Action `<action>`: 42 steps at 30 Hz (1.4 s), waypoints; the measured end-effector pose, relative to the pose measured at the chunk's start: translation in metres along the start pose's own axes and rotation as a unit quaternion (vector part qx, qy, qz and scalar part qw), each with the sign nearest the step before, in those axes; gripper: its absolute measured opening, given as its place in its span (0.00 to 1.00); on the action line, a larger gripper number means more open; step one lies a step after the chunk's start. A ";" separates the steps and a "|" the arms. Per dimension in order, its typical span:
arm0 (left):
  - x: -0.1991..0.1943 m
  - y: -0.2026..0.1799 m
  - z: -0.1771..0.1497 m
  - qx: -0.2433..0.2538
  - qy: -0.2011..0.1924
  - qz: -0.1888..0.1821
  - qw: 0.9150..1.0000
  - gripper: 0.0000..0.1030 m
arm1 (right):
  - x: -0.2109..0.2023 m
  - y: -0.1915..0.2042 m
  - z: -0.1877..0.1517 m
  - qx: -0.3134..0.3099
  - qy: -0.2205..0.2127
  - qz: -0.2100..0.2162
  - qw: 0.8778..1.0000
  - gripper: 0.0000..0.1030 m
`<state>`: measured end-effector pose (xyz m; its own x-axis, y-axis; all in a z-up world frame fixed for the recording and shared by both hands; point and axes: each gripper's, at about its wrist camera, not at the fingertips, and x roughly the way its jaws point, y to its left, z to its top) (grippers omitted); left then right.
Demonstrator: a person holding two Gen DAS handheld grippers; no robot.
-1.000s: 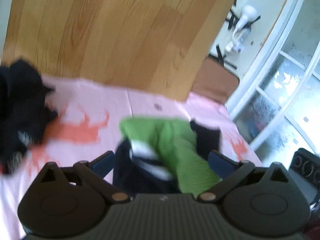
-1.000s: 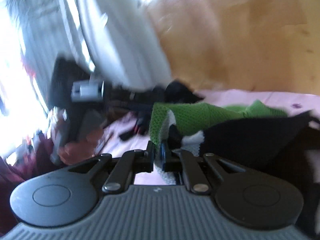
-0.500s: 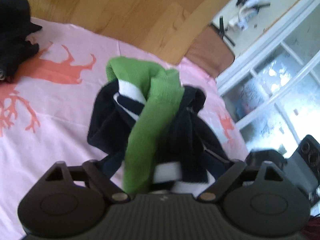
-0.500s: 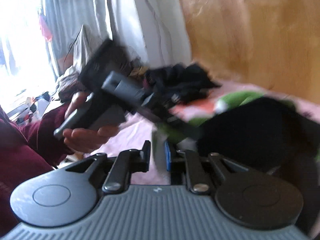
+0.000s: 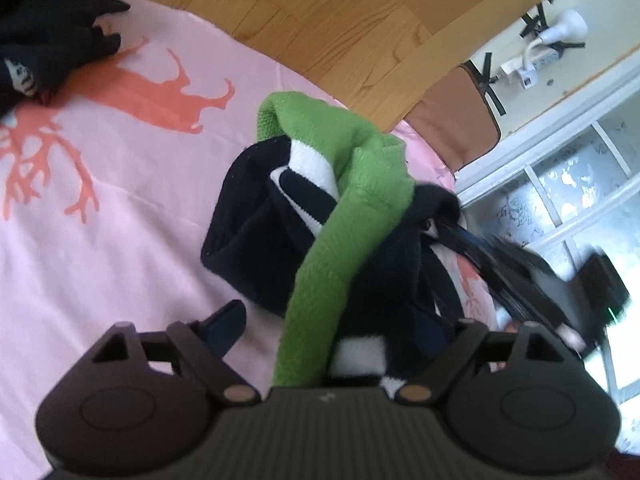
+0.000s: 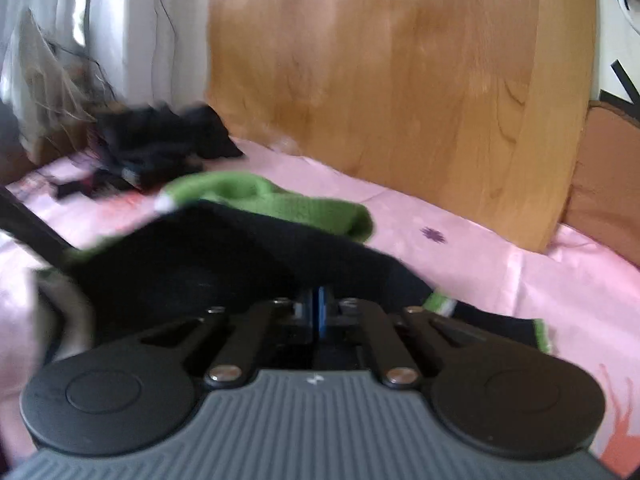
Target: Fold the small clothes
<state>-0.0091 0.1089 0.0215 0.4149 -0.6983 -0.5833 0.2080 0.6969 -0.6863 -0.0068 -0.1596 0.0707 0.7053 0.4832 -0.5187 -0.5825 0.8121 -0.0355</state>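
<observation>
A small garment in navy, green and white (image 5: 352, 216) hangs bunched over the pink sheet (image 5: 120, 208). My left gripper (image 5: 332, 320) is open, its fingers spread wide, with the garment draped between them. In the right wrist view the same garment (image 6: 240, 240) stretches across the sheet (image 6: 520, 280). My right gripper (image 6: 318, 308) is shut on its dark edge. The right gripper also shows blurred in the left wrist view (image 5: 520, 276), at the garment's right end.
A pile of black clothes (image 5: 52, 28) lies at the far left of the sheet; it also shows in the right wrist view (image 6: 160, 148). A wooden headboard (image 6: 380, 92) stands behind the bed. A window (image 5: 580, 184) is to the right.
The right gripper has swung right and lower with the garment's edge, pulling the cloth out across the sheet. The left gripper has stayed open and come closer over the garment.
</observation>
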 end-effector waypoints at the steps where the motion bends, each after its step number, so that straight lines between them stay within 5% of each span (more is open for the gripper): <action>1: -0.002 0.001 0.002 -0.001 -0.004 -0.001 1.000 0.87 | -0.014 0.005 -0.001 -0.009 -0.011 0.027 1.000 0.05; 8: -0.007 0.000 0.012 0.002 -0.027 -0.004 1.000 0.97 | -0.127 0.042 -0.035 -0.024 0.036 0.182 0.982 0.07; 11: 0.006 -0.011 0.006 0.018 -0.003 0.000 1.000 0.97 | -0.140 0.028 -0.034 -0.014 0.014 0.154 0.988 0.27; 12: 0.010 -0.016 0.002 0.025 0.003 0.002 1.000 0.97 | -0.140 0.012 -0.028 0.009 -0.009 0.144 0.990 0.42; 13: 0.013 -0.021 -0.003 0.032 0.005 0.006 0.999 0.92 | -0.137 -0.005 -0.023 0.032 -0.032 0.132 0.990 0.48; 15: 0.019 -0.031 -0.012 0.055 0.018 0.028 0.998 0.40 | -0.124 -0.039 -0.013 0.079 -0.070 0.091 0.990 0.49; 16: 0.019 -0.035 -0.015 0.067 0.025 0.053 0.996 0.06 | -0.112 -0.052 -0.007 0.097 -0.075 0.070 0.990 0.49; 21: -0.064 -0.020 -0.016 0.055 -0.076 0.118 0.989 0.07 | -0.048 -0.102 0.014 0.180 -0.063 0.021 0.981 0.49; 26: -0.144 -0.002 -0.031 0.019 -0.167 0.202 0.965 0.07 | -0.007 -0.070 0.026 0.085 -0.034 0.030 0.995 0.48; 32: -0.148 0.015 -0.044 -0.013 -0.165 0.256 0.952 0.07 | 0.044 -0.016 0.048 -0.036 0.006 0.084 0.996 0.49; 35: -0.147 0.027 -0.046 -0.031 -0.165 0.254 0.953 0.07 | 0.060 -0.001 0.063 -0.069 0.022 0.108 0.992 0.58; 37: -0.146 0.032 -0.047 -0.045 -0.164 0.253 0.952 0.07 | 0.067 0.000 0.075 -0.081 0.025 0.118 0.989 0.69; 42: -0.142 0.047 -0.054 -0.073 -0.166 0.249 0.951 0.10 | 0.106 -0.009 0.107 -0.057 0.050 0.127 0.989 0.71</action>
<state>-0.1062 0.2318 0.0478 0.6917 -0.1796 -0.6995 -0.2035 0.8809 -0.4273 0.1164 -0.0805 0.1075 0.4904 0.6271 -0.6052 -0.7816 0.6236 0.0128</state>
